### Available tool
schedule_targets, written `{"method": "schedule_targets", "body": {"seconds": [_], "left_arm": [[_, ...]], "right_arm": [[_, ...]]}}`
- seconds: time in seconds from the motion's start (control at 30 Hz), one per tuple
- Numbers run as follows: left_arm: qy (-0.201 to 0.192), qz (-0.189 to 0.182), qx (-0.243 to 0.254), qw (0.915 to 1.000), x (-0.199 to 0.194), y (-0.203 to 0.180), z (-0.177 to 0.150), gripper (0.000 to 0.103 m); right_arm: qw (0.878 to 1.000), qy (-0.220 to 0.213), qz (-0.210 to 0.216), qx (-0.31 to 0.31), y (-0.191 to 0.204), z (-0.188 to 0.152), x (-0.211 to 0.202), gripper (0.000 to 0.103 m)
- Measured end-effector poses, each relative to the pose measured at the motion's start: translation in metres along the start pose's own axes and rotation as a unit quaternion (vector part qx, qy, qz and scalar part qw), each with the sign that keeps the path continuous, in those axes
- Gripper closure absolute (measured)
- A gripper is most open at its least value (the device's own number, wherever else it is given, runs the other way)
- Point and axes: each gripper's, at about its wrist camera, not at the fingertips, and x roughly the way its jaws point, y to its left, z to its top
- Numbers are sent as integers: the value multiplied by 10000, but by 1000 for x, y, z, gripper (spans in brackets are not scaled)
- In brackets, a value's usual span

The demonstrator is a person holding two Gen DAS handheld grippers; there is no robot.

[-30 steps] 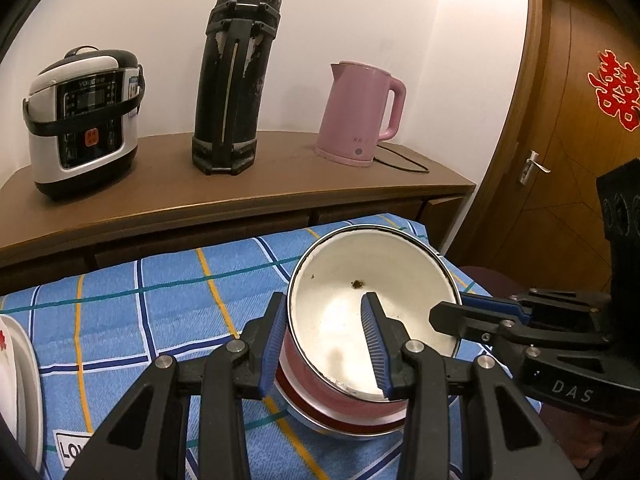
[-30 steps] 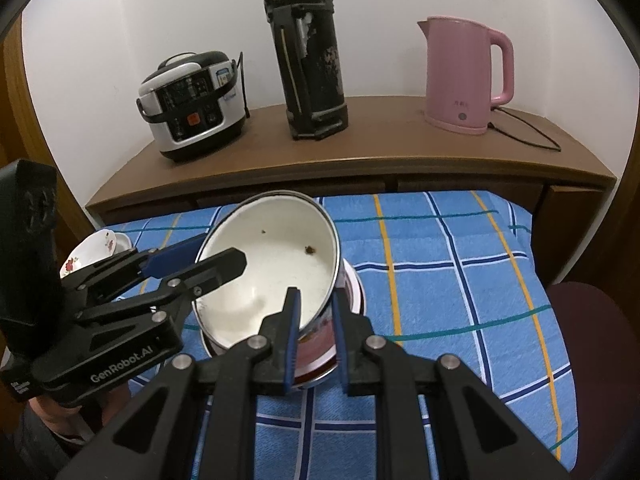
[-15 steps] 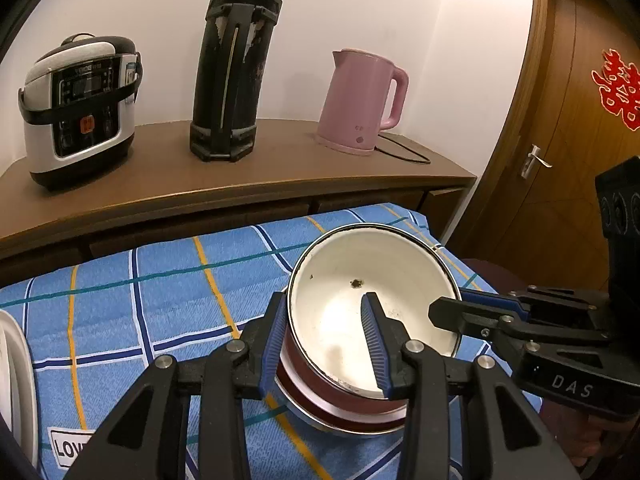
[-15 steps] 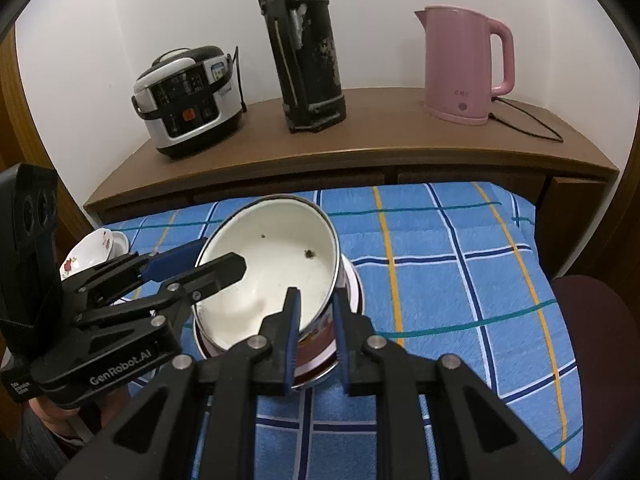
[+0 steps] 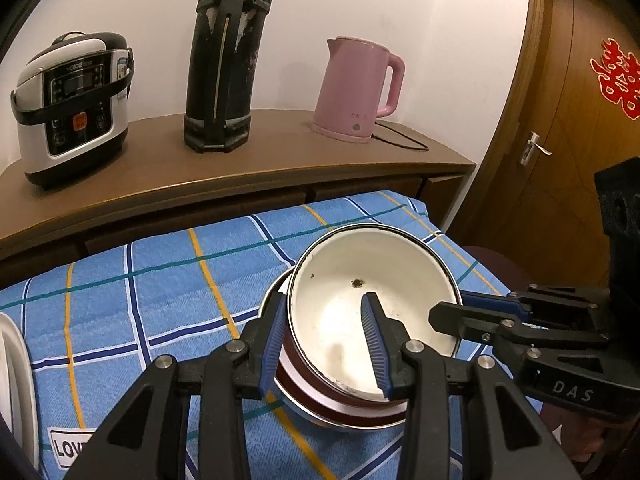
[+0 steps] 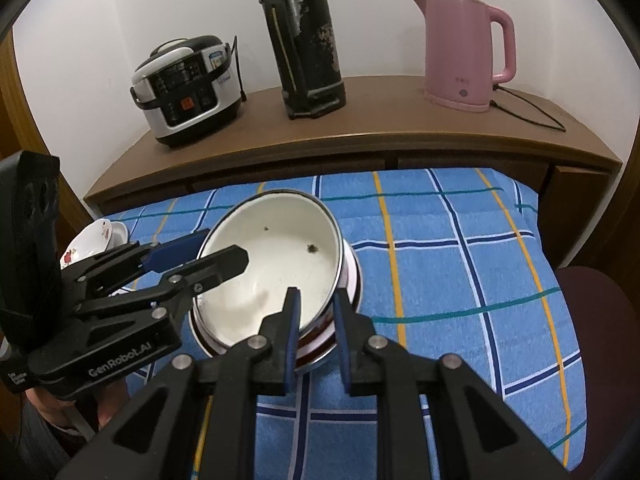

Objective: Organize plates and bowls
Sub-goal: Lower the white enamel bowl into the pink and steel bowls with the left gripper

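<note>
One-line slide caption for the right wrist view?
Both claws, right and left, straddle the white enamel bowl's rim above the stacked bowls.

Warm, dim indoor light falls from above; the wall (image 5: 360, 0) glares upper right, fisheye bends edges, corners vignette black.

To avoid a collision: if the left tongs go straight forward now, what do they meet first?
Probably the far inner wall of the white enamel bowl, whose rim the left tongs already straddle; depth is unclear.

"GenRobot.AI" marks the left gripper (image 6: 224, 258), "DAS" the right gripper (image 5: 460, 308), "LOV" a tablecloth label (image 5: 70, 446).
</note>
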Motion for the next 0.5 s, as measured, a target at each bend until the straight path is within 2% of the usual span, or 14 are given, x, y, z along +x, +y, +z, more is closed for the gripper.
{"method": "schedule_targets", "body": {"seconds": [0.5], "left_arm": [[109,61,1,9999,1,1,-1,62]], "right_arm": [[10000,88,10,-9,2,0,4,85]]}}
